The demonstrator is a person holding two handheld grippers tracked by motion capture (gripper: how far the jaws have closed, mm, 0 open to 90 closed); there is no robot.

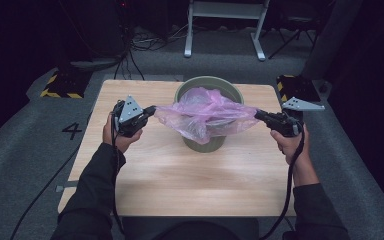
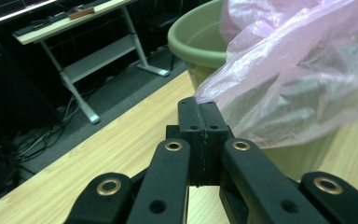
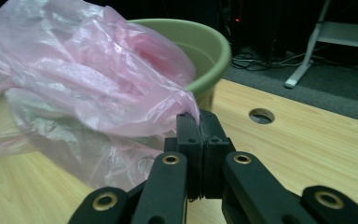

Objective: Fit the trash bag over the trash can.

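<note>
Two grippers hold one pink plastic bag (image 1: 205,116) between them, over a green bucket (image 1: 207,86) that stands on the far middle part of the wooden table (image 1: 180,180). The left gripper (image 1: 152,109) is at the left side of the bucket, and its jaws are closed fully on the left corner of the bag. In the left gripper view the thin pink film comes out from between the two pressed black jaws of the left gripper (image 2: 199,103) and spreads toward the bucket (image 2: 200,39). The right gripper (image 1: 257,114) is at the right side of the bucket, and its jaws are also closed tight, on the right corner of the bag. In the right gripper view the bag (image 3: 88,79) is pinched at the tips of the right gripper (image 3: 196,116), and the bucket rim (image 3: 209,44) is just behind it. The bag is stretched wide between the two grippers. Its middle part lies over the near rim of the bucket and hangs down the near wall. A round hole (image 3: 261,115) is in the table near the bucket. Each hand grips its tool from below, and the dark sleeves come in from the near edge.
</note>
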